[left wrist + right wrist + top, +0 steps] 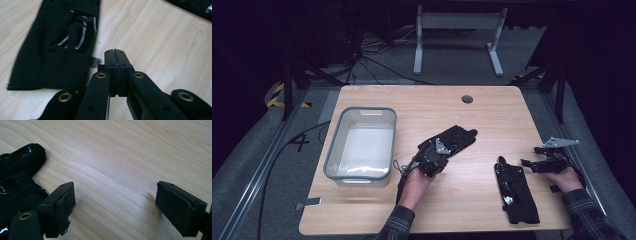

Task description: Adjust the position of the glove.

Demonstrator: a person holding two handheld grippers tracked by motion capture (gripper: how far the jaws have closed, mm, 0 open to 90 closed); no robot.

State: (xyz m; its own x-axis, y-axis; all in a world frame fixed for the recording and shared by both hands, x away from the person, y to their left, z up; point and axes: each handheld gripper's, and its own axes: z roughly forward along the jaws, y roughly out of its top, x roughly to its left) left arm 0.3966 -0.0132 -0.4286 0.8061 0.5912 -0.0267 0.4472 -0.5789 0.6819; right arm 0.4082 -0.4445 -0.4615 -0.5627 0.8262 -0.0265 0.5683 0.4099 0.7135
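Two gloves sit right of the bin [332, 150]. The near glove [458, 136] angles away from it, just left of our clenched, empty-looking left tongs [115, 56]. The far glove [516, 192] lies beside our released right tongs [119, 202].

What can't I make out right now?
- Left gripper view: whether the shut left tool pinches any fabric; the glove runs off the top edge.
- Right gripper view: second glove cut by the left edge.
- High view: glove markings too small; glare hides the bin floor.
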